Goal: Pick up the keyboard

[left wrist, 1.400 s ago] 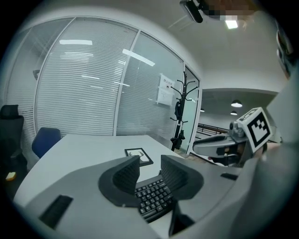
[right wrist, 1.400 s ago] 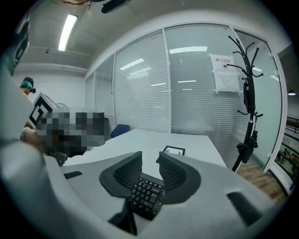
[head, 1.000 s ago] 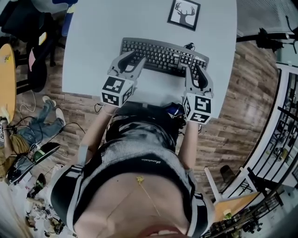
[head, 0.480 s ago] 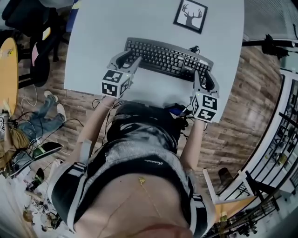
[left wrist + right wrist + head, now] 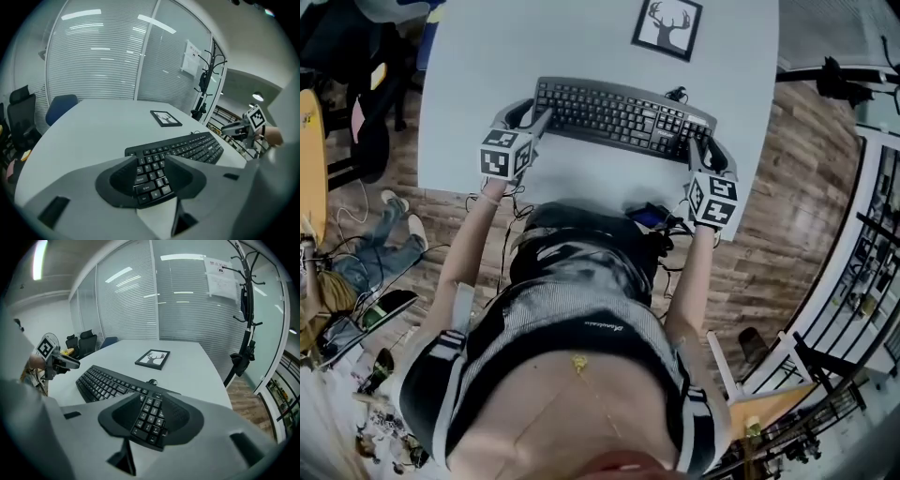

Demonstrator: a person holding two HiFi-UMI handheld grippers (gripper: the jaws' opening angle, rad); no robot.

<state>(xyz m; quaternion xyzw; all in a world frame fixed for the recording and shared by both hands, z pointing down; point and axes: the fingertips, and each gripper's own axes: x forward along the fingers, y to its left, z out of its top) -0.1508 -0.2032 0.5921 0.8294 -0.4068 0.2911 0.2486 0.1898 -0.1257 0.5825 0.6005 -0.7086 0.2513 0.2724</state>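
A dark keyboard (image 5: 619, 114) lies flat on the pale table (image 5: 506, 47), in front of me. My left gripper (image 5: 528, 114) is at its left end and my right gripper (image 5: 707, 150) at its right end. In the left gripper view the left-end keys (image 5: 151, 178) show between the jaws of the left gripper (image 5: 151, 174). In the right gripper view the number pad (image 5: 149, 420) shows between the jaws of the right gripper (image 5: 150, 417). Both pairs of jaws have just been opening, and their pads stand off the keyboard's sides.
A framed deer picture (image 5: 667, 26) lies behind the keyboard, and its cable (image 5: 677, 94) leaves the back edge. The table's near edge runs just under my wrists. Office chairs (image 5: 22, 123) stand beyond the left side, a coat rack (image 5: 243, 310) to the right.
Both grippers have come down and spread apart, the left one leftward and the right one rightward, from over the keys to the keyboard's two ends. The keyboard has not moved.
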